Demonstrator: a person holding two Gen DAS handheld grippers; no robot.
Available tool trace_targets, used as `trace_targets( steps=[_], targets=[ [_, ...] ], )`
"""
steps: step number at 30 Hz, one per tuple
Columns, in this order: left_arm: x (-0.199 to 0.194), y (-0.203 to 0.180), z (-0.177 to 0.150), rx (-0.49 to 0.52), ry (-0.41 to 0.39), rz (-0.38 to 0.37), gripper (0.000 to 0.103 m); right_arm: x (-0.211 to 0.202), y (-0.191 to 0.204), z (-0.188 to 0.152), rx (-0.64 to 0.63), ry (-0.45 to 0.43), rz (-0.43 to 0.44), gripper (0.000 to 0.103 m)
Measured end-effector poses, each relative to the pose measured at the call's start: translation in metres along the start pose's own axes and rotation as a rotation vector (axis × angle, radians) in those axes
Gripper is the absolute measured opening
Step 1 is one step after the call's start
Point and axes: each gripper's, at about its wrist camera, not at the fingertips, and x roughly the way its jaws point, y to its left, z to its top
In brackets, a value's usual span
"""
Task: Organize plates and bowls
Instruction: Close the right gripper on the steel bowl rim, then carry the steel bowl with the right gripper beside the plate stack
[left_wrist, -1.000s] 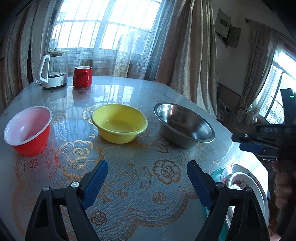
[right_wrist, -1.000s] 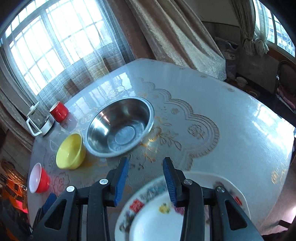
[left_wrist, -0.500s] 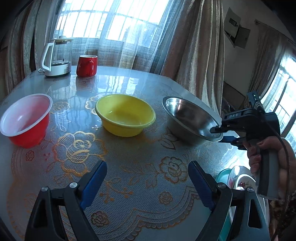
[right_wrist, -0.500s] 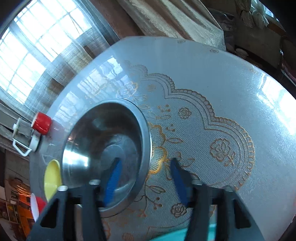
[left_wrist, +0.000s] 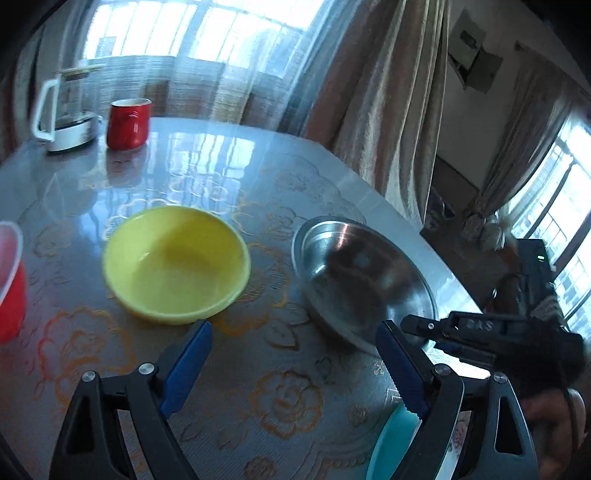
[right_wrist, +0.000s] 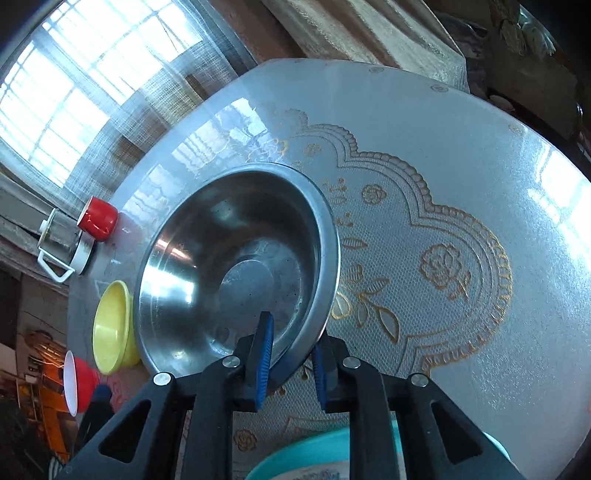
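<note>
A steel bowl (right_wrist: 229, 266) sits on the table, also seen in the left wrist view (left_wrist: 358, 277). My right gripper (right_wrist: 291, 354) straddles its near rim, one finger inside, one outside, with a gap left; it shows at the bowl's right edge in the left wrist view (left_wrist: 443, 332). A yellow bowl (left_wrist: 173, 262) stands left of the steel bowl, a red bowl (left_wrist: 9, 284) further left. My left gripper (left_wrist: 291, 369) is open and empty above the tablecloth, in front of both bowls. A teal plate (right_wrist: 314, 454) lies under the right gripper.
A red mug (left_wrist: 127, 123) and a glass kettle (left_wrist: 68, 110) stand at the table's far left by the window. Curtains hang behind the table. The teal plate's edge (left_wrist: 391, 439) lies at the table's near right. The lace-patterned cloth (right_wrist: 443, 277) covers the table.
My right gripper has moved forward from above the plates to the steel bowl and narrowed around its rim. My left gripper has moved closer to the yellow and steel bowls.
</note>
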Motion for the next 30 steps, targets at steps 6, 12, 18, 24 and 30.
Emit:
trace_targets(
  steps=[6,12,18,24,30],
  targets=[
    [0.036,-0.01,0.006,0.005,0.081,0.02,0.085,-0.009,-0.009,-0.011,-0.002,0.002,0.021,0.019],
    [0.048,-0.026,0.0,0.076,0.111,-0.007,0.046,-0.007,-0.011,-0.013,-0.005,-0.001,0.035,0.019],
    [0.041,-0.033,-0.001,0.119,0.084,0.022,0.034,-0.015,-0.004,-0.022,-0.045,-0.038,0.018,0.02],
    [0.019,-0.028,-0.013,0.114,0.036,0.046,0.034,-0.021,0.002,-0.032,-0.063,-0.055,0.037,0.02],
    [-0.029,-0.016,-0.021,0.082,-0.063,0.064,0.034,-0.043,0.023,-0.049,-0.108,-0.104,0.079,0.02]
  ],
)
